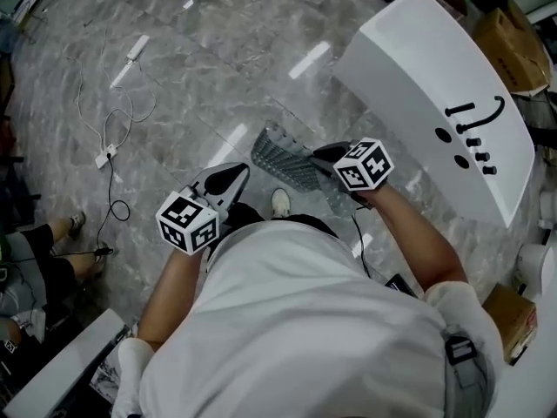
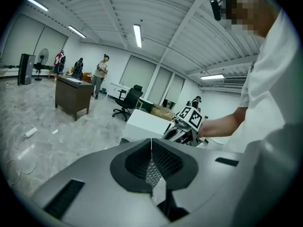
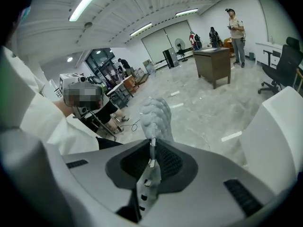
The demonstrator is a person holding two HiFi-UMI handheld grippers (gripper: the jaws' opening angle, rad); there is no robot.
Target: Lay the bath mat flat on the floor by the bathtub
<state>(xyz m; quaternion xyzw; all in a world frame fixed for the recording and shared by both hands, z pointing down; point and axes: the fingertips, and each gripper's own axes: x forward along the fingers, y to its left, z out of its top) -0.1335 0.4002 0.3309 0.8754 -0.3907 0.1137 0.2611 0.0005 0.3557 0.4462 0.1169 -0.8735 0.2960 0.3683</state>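
Left gripper point(image 1: 242, 172) and right gripper point(image 1: 319, 156) both clamped on mat point(image 1: 285, 159) mid-frame, apparently off floor; tub point(image 1: 435, 85) upper right. Next, probably: lower it, spread flat beside tub

Soft, pebbled grey rubber or plastic for the bath mat point(image 3: 154, 117), faintly translucent, pierced with small holes. Smooth, glossy white on the bathtub point(image 1: 444, 103). Polished grey marble-look floor point(image 1: 174, 68), mirroring ceiling lights. Matt grey plastic on the shells of the left gripper point(image 2: 151, 145) and right gripper point(image 3: 152, 143); dark, cross-hatched pads point(image 2: 168, 162) inside the jaws. Plain white cloth for the shirt point(image 1: 305, 320). Dull brown wood-look desk point(image 2: 72, 96). Matt brown cardboard box point(image 1: 509, 46).
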